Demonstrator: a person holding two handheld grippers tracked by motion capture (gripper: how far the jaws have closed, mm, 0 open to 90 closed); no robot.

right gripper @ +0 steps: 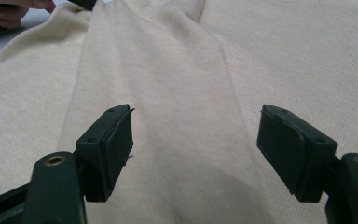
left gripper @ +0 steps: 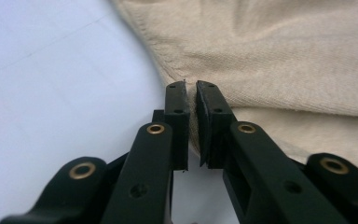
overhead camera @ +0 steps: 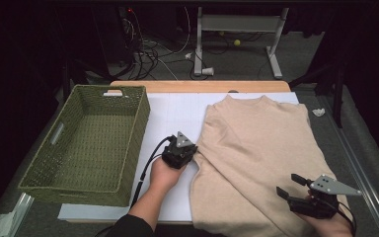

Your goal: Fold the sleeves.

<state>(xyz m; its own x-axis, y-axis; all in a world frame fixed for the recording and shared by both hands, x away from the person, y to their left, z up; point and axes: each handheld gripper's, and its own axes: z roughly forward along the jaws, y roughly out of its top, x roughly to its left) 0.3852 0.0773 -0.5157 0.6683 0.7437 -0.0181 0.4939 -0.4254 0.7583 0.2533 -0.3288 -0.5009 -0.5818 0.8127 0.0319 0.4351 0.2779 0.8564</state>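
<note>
A beige sweater (overhead camera: pixel 261 143) lies flat on the white table cover (overhead camera: pixel 172 113), neck toward the far edge, with one sleeve folded diagonally across its body. My left gripper (overhead camera: pixel 193 153) sits at the sweater's left edge. In the left gripper view, my left gripper (left gripper: pixel 192 112) is shut on the sweater's (left gripper: pixel 284 56) hem, with fabric pinched between the pads. My right gripper (overhead camera: pixel 290 185) hovers over the sweater's lower right part. In the right gripper view, my right gripper (right gripper: pixel 196 140) is open above the folded sleeve (right gripper: pixel 168 70), with nothing between its pads.
A green woven basket (overhead camera: pixel 140 133) with nothing in it stands at the table's left. A wooden table edge (overhead camera: pixel 202 86) runs along the back. Behind it are cables and a metal frame (overhead camera: pixel 237 29) on the floor. A crumpled white scrap (overhead camera: pixel 319 112) lies off the table's right.
</note>
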